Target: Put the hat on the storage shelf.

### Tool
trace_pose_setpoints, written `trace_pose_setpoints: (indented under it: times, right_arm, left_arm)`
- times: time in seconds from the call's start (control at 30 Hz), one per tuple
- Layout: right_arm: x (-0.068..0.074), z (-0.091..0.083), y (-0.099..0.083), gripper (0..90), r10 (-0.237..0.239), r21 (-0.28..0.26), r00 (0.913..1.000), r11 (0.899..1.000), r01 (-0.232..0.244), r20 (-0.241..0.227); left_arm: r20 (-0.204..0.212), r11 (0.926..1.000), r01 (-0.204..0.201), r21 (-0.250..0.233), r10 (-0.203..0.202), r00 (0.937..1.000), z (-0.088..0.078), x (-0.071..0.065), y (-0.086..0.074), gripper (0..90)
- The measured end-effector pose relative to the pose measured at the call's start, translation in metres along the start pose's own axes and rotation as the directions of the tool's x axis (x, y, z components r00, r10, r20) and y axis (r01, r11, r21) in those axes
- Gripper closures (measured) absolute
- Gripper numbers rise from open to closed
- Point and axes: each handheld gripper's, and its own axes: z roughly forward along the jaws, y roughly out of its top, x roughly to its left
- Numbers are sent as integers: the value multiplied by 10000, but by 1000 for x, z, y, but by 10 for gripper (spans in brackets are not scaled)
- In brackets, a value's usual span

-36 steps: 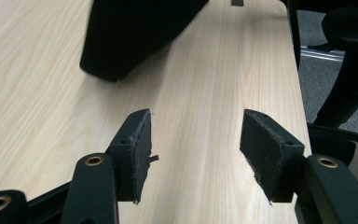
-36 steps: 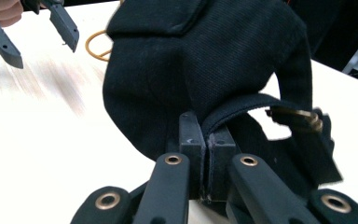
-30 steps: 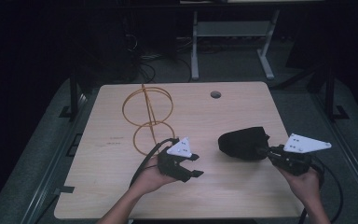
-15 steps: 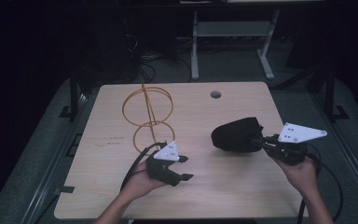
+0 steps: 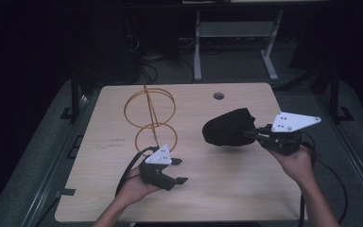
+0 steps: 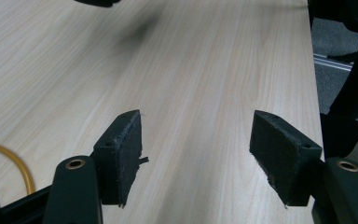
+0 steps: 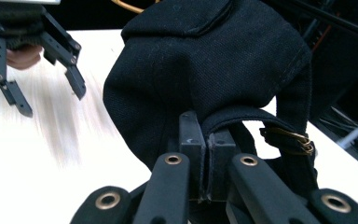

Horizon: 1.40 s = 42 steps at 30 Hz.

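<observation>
- We see a pale wood-grain table [image 5: 208, 189] with rounded corners, a round hole near its far edge and faint small print near its left edge, too small to read.
- A stand of thin orange wire rings [image 5: 150, 116] sits toward the table's far left corner.
- The black cap [image 5: 229, 126], soft woven cloth with a strap and a brass buckle, hangs above the right half of the table; it has risen clear of the surface since the earlier frame.
- The right gripper [image 5: 256, 134] is clamped on the cap's strap, its jaws pressed together.
- The left gripper [image 5: 178, 170], near the near edge, has slid nearer it; its jaws have just been opening and stand apart with nothing between them.
</observation>
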Motion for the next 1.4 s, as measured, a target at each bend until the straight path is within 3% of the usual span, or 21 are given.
trace_pose_setpoints:
  times: [0.47,0.9,1.4]
  right_arm:
    - [0,20,47,878,-685,-386,9948,9971,657,-751]
    - [3,37,88,878,-1207,-756,9831,9909,1111,-1376]
    - [0,68,137,878,-1694,-1143,9688,9820,1504,-1809]
  left_arm:
    - [-237,9998,122,-149,-125,9996,-7,2,-10,315]
    - [-268,9995,238,-196,-243,9993,-7,0,-17,293]
    - [-350,9997,153,-203,-160,9993,-7,1,-19,290]
